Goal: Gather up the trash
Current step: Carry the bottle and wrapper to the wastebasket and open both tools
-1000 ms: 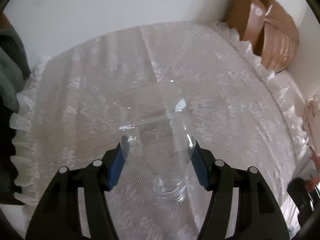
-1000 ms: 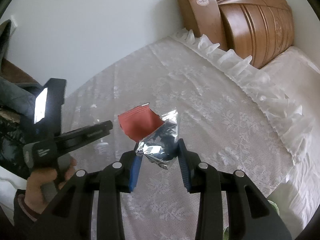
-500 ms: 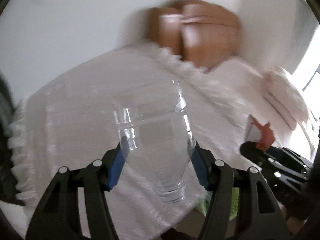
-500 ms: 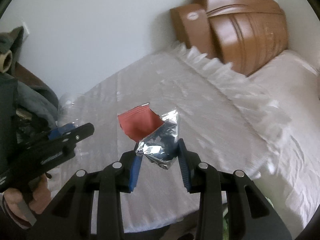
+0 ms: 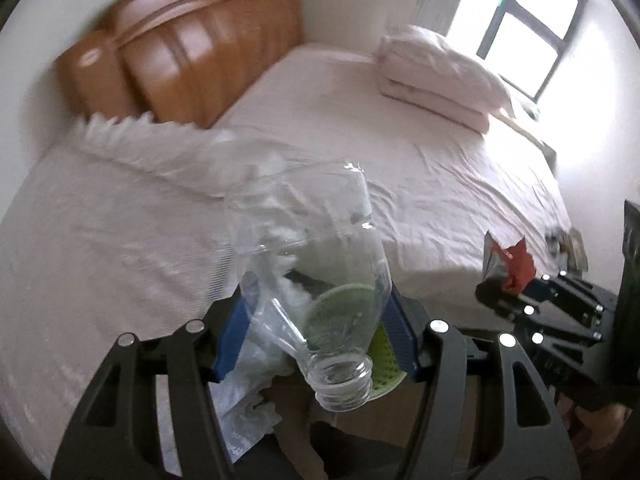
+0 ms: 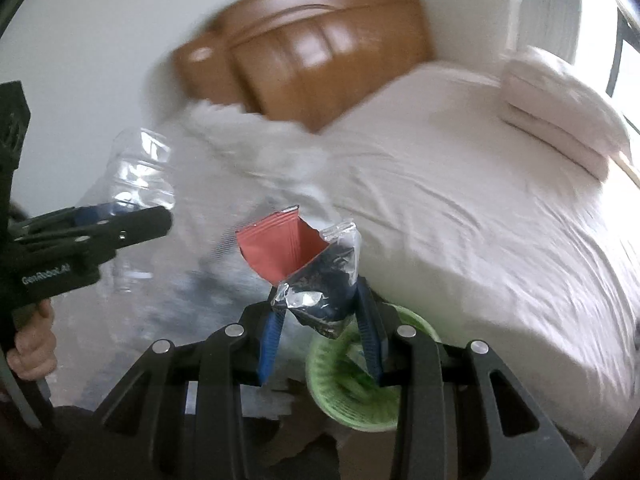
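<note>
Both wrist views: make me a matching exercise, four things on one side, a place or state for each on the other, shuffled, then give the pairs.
Things
1. clear plastic bottle
2. red and silver wrapper
3. green basket
4. folded white bedding

Places or states
A. on the floor beside the bed, below the grippers
B. pinched in the right gripper
C. lying on the bed near the window
D. clamped in the left gripper, neck toward the camera

Pairs: 1-D, 2-B, 3-A, 4-C
</note>
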The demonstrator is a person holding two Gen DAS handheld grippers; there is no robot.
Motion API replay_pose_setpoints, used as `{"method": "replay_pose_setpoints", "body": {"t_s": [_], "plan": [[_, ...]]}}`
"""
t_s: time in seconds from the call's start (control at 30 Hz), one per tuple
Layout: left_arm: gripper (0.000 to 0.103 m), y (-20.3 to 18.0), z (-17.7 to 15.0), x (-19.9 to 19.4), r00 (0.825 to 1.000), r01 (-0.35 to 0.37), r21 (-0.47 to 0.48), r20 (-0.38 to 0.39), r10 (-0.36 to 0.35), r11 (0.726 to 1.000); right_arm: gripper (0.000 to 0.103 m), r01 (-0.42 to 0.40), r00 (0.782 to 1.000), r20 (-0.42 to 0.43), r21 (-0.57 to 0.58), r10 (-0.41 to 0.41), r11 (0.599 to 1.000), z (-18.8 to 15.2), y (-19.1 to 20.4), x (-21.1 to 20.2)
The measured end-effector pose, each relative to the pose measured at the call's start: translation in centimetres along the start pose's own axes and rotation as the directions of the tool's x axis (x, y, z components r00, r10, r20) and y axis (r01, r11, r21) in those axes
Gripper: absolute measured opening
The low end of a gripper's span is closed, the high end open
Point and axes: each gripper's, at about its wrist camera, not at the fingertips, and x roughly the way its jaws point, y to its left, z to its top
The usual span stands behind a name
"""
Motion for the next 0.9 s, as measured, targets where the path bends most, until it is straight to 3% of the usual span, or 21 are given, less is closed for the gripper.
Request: {"method": "replay_pose_setpoints", "body": {"t_s": [0.23,0.47,0.5,0.53,0.6,0.73,0.83,0.9], "plan": [[0.059,-3.2,0.0,1.5,0.999,-0.007,0.078,-0.038,0.010,0.997,0.035,0.017,0.999,-0.036,0.085,-0.014,0.996,-1.9,-5.5,1.6],[0.059,-2.3,-0.8,1.7,0.996,-0.040,0.077,-0.072,0.046,0.996,0.037,-0.041,0.985,-0.161,0.145,0.064,0.989,-4.2,-8.0,9.0],[0.059,-2.3,-0.8,1.7,0.996,-0.045,0.076,-0.074,0.050,0.996,0.039,-0.057,0.978,-0.189,0.172,0.090,0.983,-4.7,-7.8,10.0],[0.059,-2.2,-0.9,1.7,0.996,-0.049,0.074,-0.074,0.055,0.996,0.060,-0.072,0.958,-0.256,0.225,0.131,0.972,-5.4,-8.2,12.5],[0.059,-2.1,-1.1,1.6,0.995,-0.059,0.078,-0.070,0.064,0.995,0.078,-0.035,0.956,-0.275,0.249,0.105,0.968,-6.1,-8.3,14.0],[0.059,-2.1,-1.3,1.4,0.995,-0.069,0.090,-0.064,0.075,0.994,0.084,0.019,0.946,-0.315,0.292,0.078,0.956,-6.9,-9.5,14.4],[0.059,-2.3,-1.3,1.7,0.995,-0.064,0.102,-0.072,0.071,0.993,0.093,0.033,0.956,-0.286,0.320,0.063,0.947,-6.9,-10.3,13.1],[0.059,-2.8,-1.4,2.4,0.994,-0.051,0.134,-0.087,0.063,0.990,0.097,0.083,0.967,-0.256,0.325,0.003,0.942,-6.8,-11.7,10.7]]}}
